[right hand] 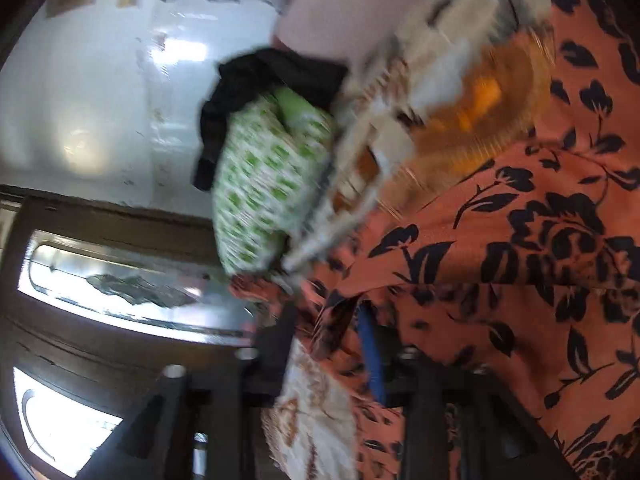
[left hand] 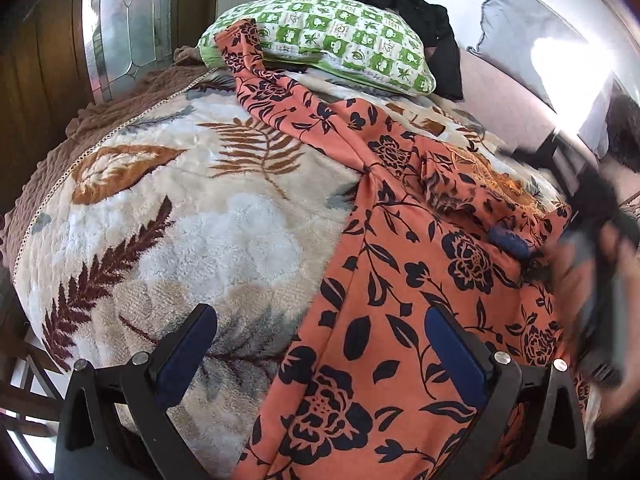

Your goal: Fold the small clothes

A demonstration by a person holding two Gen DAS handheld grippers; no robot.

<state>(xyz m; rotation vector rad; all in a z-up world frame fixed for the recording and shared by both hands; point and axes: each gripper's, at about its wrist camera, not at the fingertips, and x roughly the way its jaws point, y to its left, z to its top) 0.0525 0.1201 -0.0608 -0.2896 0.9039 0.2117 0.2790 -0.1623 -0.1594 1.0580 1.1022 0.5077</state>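
An orange garment [left hand: 400, 280] with a dark flower print lies spread over the right half of the bed, one long strip running up to the pillow. My left gripper [left hand: 320, 344] hovers open over its near edge, one finger above the blanket and the other above the cloth, with nothing held. My right gripper [left hand: 520, 254] is a blur at the right edge, held by a hand, with its blue pad on a bunched fold. In the right wrist view, my right gripper [right hand: 326, 340] has its jaws partly apart around a fold of the garment [right hand: 520, 220]. The pads are not pressing on it.
A plush leaf-print blanket [left hand: 180, 220] covers the bed. A green-and-white pillow [left hand: 340, 40] lies at the head with black clothing [left hand: 420, 12] draped behind it. A wooden door with a glass pane [left hand: 120, 20] stands to the left, and the wall is beyond.
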